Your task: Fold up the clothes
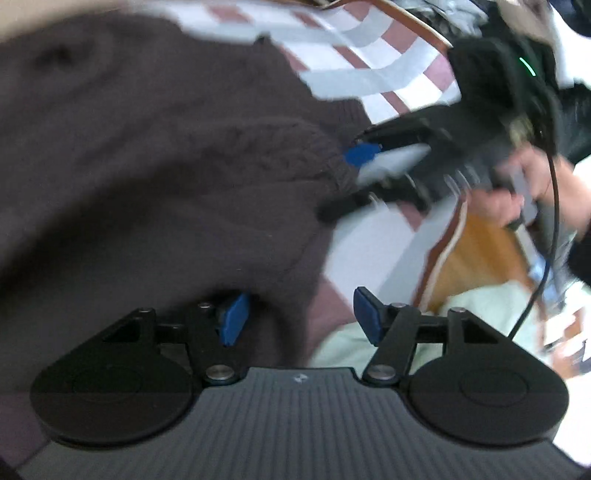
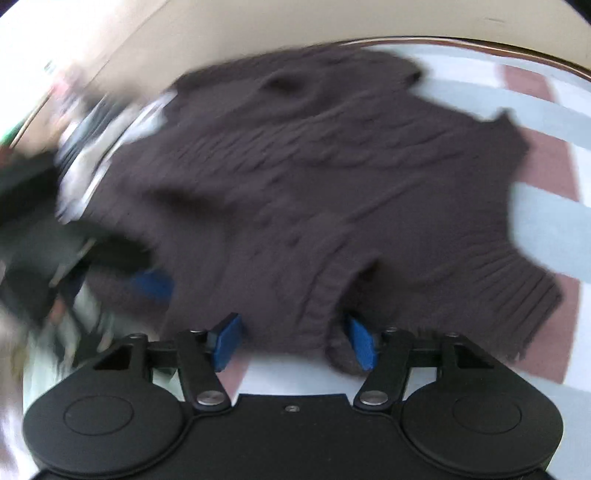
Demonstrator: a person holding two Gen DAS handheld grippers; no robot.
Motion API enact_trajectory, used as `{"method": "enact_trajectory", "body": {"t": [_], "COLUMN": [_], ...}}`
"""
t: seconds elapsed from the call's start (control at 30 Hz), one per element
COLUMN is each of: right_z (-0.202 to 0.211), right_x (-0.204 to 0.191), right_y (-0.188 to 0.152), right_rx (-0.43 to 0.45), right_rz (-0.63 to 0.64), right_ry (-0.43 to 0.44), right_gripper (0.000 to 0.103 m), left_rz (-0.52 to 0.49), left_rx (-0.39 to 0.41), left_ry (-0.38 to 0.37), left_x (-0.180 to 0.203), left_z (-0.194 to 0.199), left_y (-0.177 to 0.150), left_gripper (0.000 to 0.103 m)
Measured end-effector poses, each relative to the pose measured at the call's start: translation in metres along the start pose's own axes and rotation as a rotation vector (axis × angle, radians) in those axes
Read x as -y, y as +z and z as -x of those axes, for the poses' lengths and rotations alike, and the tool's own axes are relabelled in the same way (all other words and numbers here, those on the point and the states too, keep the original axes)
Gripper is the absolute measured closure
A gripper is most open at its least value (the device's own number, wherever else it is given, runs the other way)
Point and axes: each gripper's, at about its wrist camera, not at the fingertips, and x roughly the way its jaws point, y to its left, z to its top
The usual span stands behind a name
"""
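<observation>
A dark brown knit sweater (image 1: 159, 155) lies spread on a checked white, grey and maroon cloth (image 1: 369, 55). My left gripper (image 1: 301, 317) is open, its blue pads wide apart at the sweater's near edge. My right gripper (image 2: 293, 341) is open too, with a ribbed hem of the sweater (image 2: 325, 295) hanging between its pads. The right gripper also shows in the left wrist view (image 1: 364, 173), at the sweater's right edge, held by a hand (image 1: 517, 192). The left gripper shows blurred in the right wrist view (image 2: 147, 284). Both views are motion-blurred.
A brown-trimmed edge of the cloth (image 1: 447, 236) runs along an orange wooden surface (image 1: 476, 258). A pale green fabric (image 1: 480, 310) lies at the lower right. Dark clutter (image 1: 461, 14) sits at the far top right. A beige wall (image 2: 258, 26) is behind.
</observation>
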Motion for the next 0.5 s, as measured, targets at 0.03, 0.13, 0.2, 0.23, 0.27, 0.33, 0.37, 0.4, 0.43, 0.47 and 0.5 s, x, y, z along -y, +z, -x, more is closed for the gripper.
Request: {"method": "enact_trajectory", "body": {"t": [0.03,0.13,0.2,0.23,0.27,0.33,0.37,0.4,0.43,0.47,0.5], "right_z": [0.001,0.012,0.019,0.02,0.022,0.026,0.031,0.036,0.042,0.042,0.042], "right_x": [-0.005,0.004,0.009,0.007,0.002,-0.005,-0.002,0.0,0.003,0.007,0.012], "right_y": [-0.008,-0.025,-0.033,-0.037,-0.04,-0.044,-0.045,-0.046,-0.046,-0.046,-0.046], "right_rx": [-0.029,-0.022,0.02,0.033,0.04,0.055,0.061,0.067,0.073,0.063,0.052], "right_rz": [0.059,0.043,0.023,0.03,0.049,0.08,0.069,0.057,0.045,0.032,0.019], "right_ry": [-0.008,-0.022,-0.03,-0.041,-0.053,-0.067,-0.058,-0.048,-0.038,-0.044,-0.052], "right_gripper": [0.054,0.079,0.085,0.086,0.086,0.087,0.087,0.087,0.088,0.088,0.088], "left_rz": [0.005,-0.014,-0.036,-0.03,-0.008,0.058,0.075,0.091,0.093,0.081,0.072], "left_rx": [0.0,0.007,0.01,0.002,-0.003,-0.006,-0.008,-0.01,-0.015,-0.025,-0.041], "left_ry": [-0.027,-0.069,-0.075,-0.083,-0.104,-0.159,-0.176,-0.194,-0.185,-0.151,-0.103], "left_x": [0.003,0.013,0.018,0.017,0.015,0.009,0.01,0.011,0.012,0.014,0.015], "left_z": [-0.003,-0.013,-0.018,-0.02,-0.02,-0.014,-0.012,-0.01,-0.011,-0.014,-0.02], "left_y": [-0.002,-0.009,-0.014,-0.014,-0.013,-0.01,-0.009,-0.008,-0.008,-0.008,-0.009], "left_gripper": [0.042,0.047,0.06,0.071,0.079,0.08,0.08,0.08,0.08,0.08,0.08]}}
